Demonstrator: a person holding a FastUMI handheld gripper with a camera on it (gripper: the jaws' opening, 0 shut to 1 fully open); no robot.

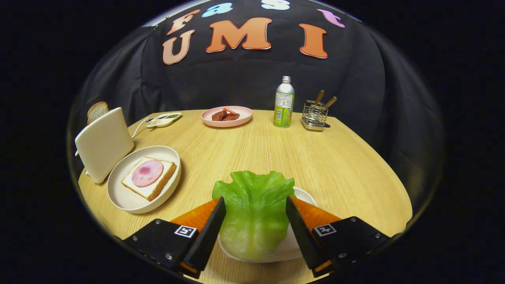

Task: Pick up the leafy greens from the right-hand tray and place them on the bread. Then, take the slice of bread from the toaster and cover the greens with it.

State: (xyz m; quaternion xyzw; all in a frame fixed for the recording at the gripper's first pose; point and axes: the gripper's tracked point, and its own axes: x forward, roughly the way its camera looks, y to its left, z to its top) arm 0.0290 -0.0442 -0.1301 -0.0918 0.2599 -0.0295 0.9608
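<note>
Leafy greens [254, 213]: one piece, ruffled bright-green top edge fading to a pale whitish-green base, veined, glossy, looks like a fake lettuce leaf. Sits between the gripper [255, 205] fingers, over a small white tray [305, 195] whose rim shows beside and under the leaf. Both fingers flank the leaf at its left and right edges and appear to touch it; can't tell whether they actually press on it, or whether the leaf is lifted or lying on the tray.

Ahead and to the left: round white plate [118, 197] holding a bread slice [158, 187] topped with a round pink ham slice [147, 173]. Just behind that plate, a white toaster [103, 144] with a second bread slice [97, 111] sticking out of the top.

Far side of the wooden table [307, 157]: pink plate [227, 118] with reddish-brown meat pieces, small white dish [163, 119] with greenish contents, green-labelled bottle [284, 103], wire utensil holder [314, 115] with wooden handles in it.
</note>
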